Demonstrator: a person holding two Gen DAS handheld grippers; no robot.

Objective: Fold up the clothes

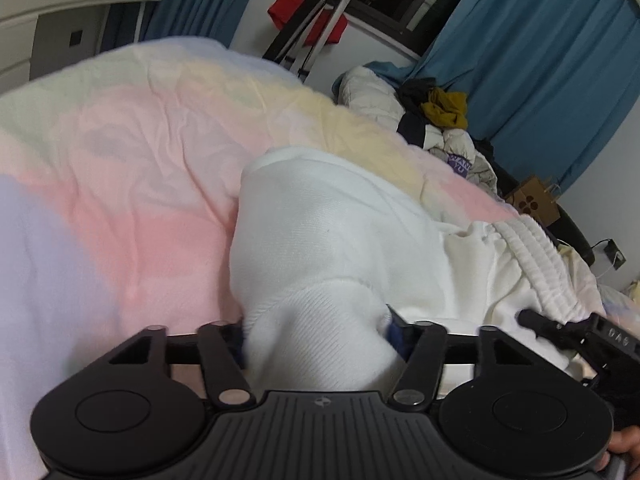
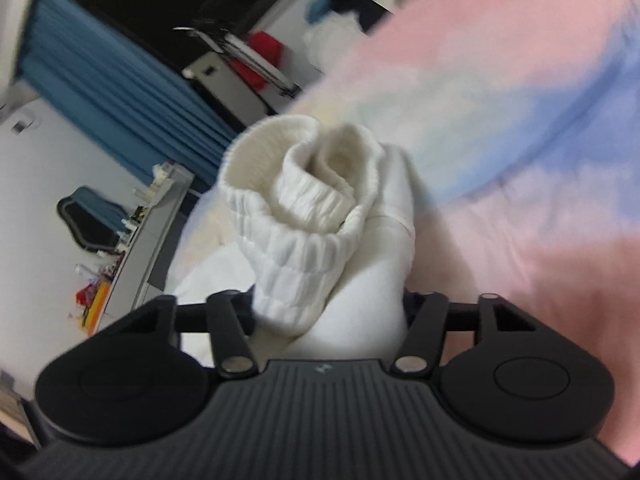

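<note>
A white knit garment [image 1: 332, 240] with a ribbed elastic band [image 1: 536, 256] lies on a pastel pink, yellow and lilac bedspread [image 1: 132, 168]. My left gripper [image 1: 320, 332] is shut on a bunched fold of the white fabric, which hides its fingertips. My right gripper [image 2: 330, 312] is shut on the ribbed band end [image 2: 316, 208] of the same white garment and holds it lifted above the bedspread [image 2: 540, 220]. The right gripper also shows at the lower right of the left wrist view [image 1: 568, 328].
A heap of other clothes [image 1: 432, 116] lies at the bed's far edge. Blue curtains [image 1: 540, 72], a tripod [image 1: 316, 32] and a red item [image 1: 288, 8] stand behind. A desk [image 2: 152, 248] and a chair [image 2: 92, 220] are to the left.
</note>
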